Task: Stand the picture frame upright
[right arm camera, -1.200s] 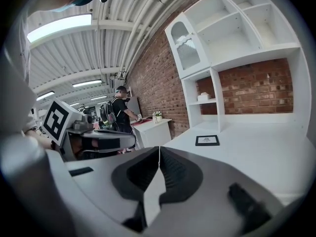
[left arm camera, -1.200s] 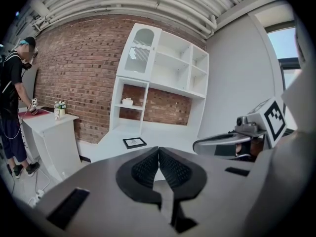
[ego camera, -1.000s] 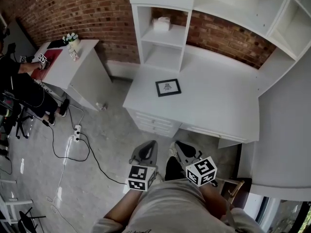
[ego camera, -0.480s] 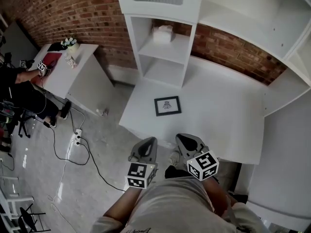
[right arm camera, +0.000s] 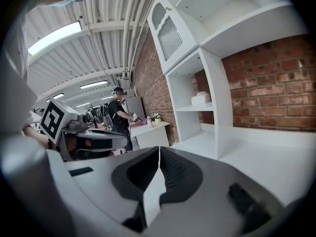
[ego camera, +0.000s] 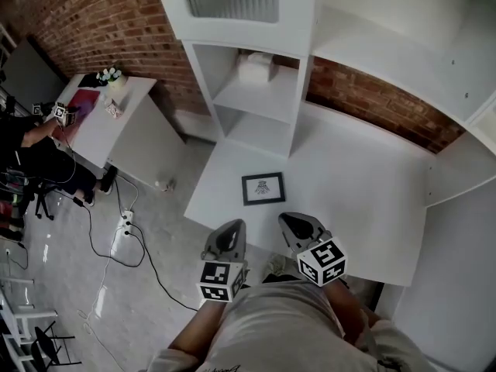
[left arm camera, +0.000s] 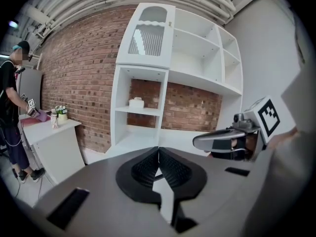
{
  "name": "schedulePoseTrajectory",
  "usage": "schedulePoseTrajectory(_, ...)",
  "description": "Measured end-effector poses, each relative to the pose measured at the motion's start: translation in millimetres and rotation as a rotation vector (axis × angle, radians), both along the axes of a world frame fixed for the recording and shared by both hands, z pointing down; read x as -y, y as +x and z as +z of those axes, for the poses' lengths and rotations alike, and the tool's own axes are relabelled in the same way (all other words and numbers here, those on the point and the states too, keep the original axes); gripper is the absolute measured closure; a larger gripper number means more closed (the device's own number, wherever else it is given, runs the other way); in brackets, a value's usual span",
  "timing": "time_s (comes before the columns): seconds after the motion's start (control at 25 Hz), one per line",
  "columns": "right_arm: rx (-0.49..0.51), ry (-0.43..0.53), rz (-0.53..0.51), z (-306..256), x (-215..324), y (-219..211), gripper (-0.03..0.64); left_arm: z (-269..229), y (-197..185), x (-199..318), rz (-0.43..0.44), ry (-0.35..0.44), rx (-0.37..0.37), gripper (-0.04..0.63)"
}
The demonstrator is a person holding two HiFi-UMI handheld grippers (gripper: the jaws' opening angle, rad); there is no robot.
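While both tools hang short of the desk (ego camera: 356,200), we read the scene from nine o'clock across. Our left tool (ego camera: 231,229) is clenched on nothing, with the picture frame (ego camera: 263,187) at its one o'clock. The frame lies flat on the desk near the front edge, its long axis running roughly nine to three. Our right tool (ego camera: 293,223), also clenched and empty, has the frame at eleven o'clock and is, we judge, marginally nearer. We count one frame and two tools.
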State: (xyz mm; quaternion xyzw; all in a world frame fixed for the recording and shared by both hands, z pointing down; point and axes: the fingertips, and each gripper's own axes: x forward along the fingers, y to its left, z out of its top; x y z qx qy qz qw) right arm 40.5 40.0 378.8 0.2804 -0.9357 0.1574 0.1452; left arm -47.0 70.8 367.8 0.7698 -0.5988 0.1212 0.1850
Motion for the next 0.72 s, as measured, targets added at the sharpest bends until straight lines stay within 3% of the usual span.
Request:
schedulePoseTrajectory(0.44,0.002,-0.057,0.003,15,28,-7,0.588,8,-14,21,-0.027,-0.024,-0.001,0.580)
schedulePoseTrajectory(0.72,-0.033,-0.082,0.070,27,47,-9,0.588,24,-22,46,0.041,-0.055,-0.019,0.580)
